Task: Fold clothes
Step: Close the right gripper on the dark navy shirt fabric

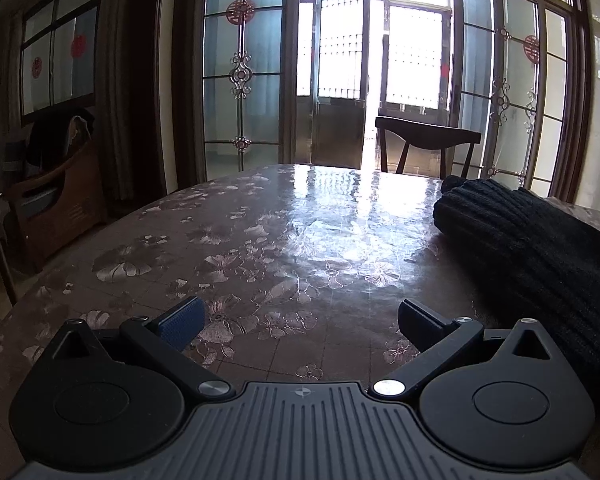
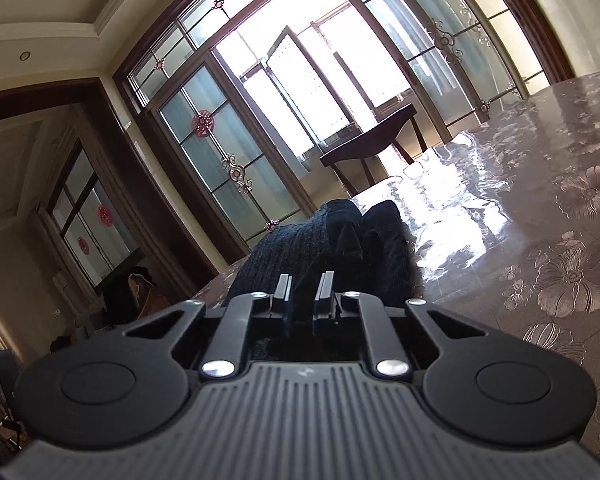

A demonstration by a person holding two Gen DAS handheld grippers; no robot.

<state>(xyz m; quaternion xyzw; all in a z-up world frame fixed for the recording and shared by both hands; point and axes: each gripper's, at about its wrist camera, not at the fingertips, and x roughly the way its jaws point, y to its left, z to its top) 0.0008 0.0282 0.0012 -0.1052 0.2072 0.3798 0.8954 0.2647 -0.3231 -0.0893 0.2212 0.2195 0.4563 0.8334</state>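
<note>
Left wrist view is showing the left gripper point(image 1: 302, 322) hovering low over a floral worktop point(image 1: 260, 232), jaws wide apart and gripping nothing. A black ribbed sweater point(image 1: 540, 248) is lying on the worktop to its right. Right gripper point(image 2: 303, 294) is tilting, its jaws nearly together, pinching the sweater point(image 2: 300, 248).

Black ribbed sweater point(image 1: 540, 248) bunched on table point(image 1: 260, 220)
</note>
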